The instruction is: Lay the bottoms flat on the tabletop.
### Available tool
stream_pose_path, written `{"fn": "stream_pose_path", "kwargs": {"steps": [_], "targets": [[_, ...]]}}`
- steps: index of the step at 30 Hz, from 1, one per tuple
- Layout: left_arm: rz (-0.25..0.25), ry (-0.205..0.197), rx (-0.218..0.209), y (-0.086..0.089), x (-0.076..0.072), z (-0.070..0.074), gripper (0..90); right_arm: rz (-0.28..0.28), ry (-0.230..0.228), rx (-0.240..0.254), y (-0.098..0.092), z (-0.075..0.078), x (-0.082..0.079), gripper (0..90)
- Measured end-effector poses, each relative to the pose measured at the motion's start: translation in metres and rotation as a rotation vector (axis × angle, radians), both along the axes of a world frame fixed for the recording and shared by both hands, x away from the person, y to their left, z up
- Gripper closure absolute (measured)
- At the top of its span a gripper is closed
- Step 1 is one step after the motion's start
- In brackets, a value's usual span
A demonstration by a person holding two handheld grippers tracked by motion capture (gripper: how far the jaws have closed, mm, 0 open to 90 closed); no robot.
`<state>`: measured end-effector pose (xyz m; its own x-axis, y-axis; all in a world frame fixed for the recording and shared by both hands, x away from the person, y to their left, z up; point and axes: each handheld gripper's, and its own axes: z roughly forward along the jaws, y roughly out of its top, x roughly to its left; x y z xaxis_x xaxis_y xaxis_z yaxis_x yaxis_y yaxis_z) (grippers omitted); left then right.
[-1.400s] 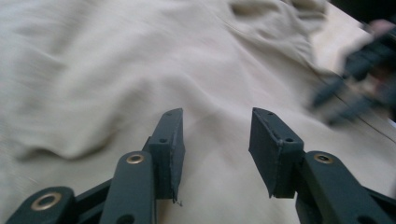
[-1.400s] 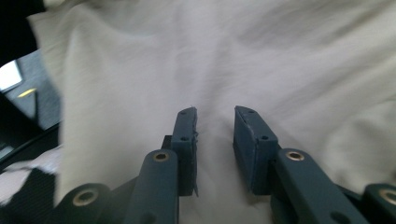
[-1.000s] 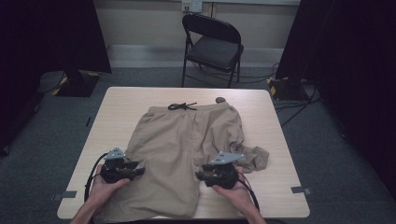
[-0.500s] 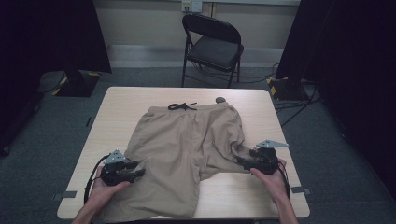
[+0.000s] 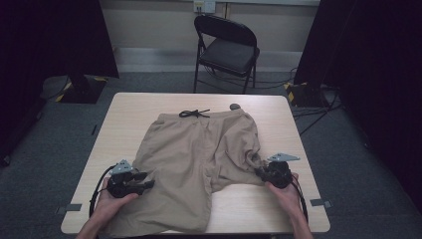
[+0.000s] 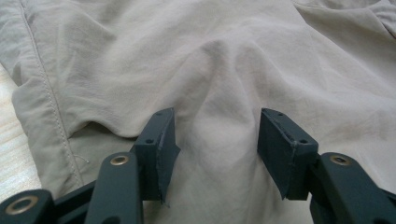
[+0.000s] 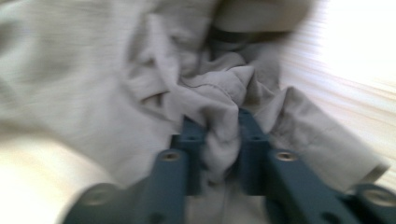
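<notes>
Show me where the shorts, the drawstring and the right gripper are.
shorts (image 5: 199, 149), high view, middle of the fabric.
drawstring (image 5: 194, 113), high view, on its knot.
right gripper (image 7: 219, 135), right gripper view, between its fingertips, on pinched cloth.

High view: fixed above person's side, looks forward and down on whole table (image 5: 278, 107), far. Left and right gripper views: very close, look along own jaws. All three share beige shorts (image 5: 199, 159) (image 6: 210, 60) (image 7: 140, 93).

The left gripper (image 6: 212, 140) hovers low over the beige shorts (image 6: 224, 60), its two black jaws standing apart with a raised ridge of cloth between them. A stitched seam (image 6: 46, 93) runs down the left, beside pale table (image 6: 11, 149).
</notes>
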<state>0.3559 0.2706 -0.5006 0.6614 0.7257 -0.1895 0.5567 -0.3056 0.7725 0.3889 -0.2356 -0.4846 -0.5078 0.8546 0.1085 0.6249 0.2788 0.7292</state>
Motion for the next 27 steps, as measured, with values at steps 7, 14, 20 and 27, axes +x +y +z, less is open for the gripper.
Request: {"fn": "stream_pose_path", "kwargs": {"steps": [7,14,20,27], "targets": [[0.003,0.000,-0.006,0.000,0.000,0.000,46.5,0.161,-0.073,0.197,0.041,0.047,-0.004,85.2],[-0.002,0.002,-0.004,0.001,0.001,0.000,46.5,0.290,-0.152,0.289,0.106,0.097,0.026,85.4],[-0.007,0.001,0.000,0.001,0.001,0.000,46.5,0.331,-0.118,0.328,0.161,0.108,0.066,84.5],[-0.011,-0.003,0.001,0.000,0.001,0.000,46.3,0.340,0.014,0.234,0.203,0.068,0.090,56.7]]}}
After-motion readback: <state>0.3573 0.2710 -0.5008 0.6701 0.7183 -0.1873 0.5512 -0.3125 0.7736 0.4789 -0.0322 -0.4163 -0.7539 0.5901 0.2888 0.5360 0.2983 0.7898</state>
